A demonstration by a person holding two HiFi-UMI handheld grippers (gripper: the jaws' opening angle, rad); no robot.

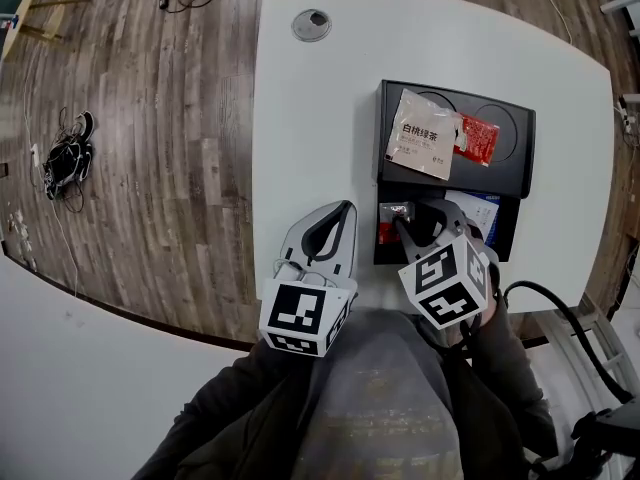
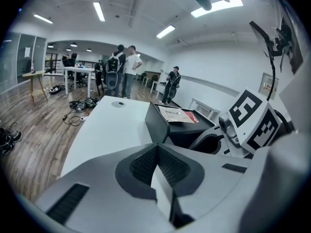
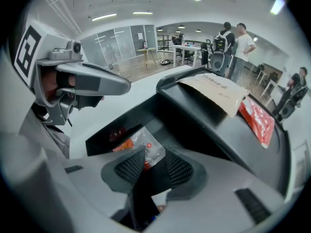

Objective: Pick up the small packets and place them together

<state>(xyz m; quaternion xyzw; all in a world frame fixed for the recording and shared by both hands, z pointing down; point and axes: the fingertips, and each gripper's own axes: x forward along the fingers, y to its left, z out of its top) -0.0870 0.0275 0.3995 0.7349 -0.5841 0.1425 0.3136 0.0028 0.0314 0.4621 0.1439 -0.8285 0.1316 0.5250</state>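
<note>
A black two-level tray (image 1: 510, 173) stands on the white table (image 1: 300, 118). On its upper level lie a beige tea packet (image 1: 424, 134) and a red packet (image 1: 478, 140). My right gripper (image 1: 418, 223) points steeply down into the lower compartment. In the right gripper view its pads (image 3: 177, 168) stand apart, open, around a small clear-and-red packet (image 3: 146, 147) that rests on the compartment floor. A blue-and-white packet (image 1: 485, 213) lies beside it. My left gripper (image 1: 345, 208) hovers over the table left of the tray, jaws shut on nothing (image 2: 157, 148).
A round cable grommet (image 1: 311, 25) sits at the table's far left. Wooden floor (image 1: 130, 118) with a bundle of cables (image 1: 65, 158) lies past the table's left edge. A thick black cable (image 1: 560, 308) runs at the right. People stand far off (image 2: 124, 69).
</note>
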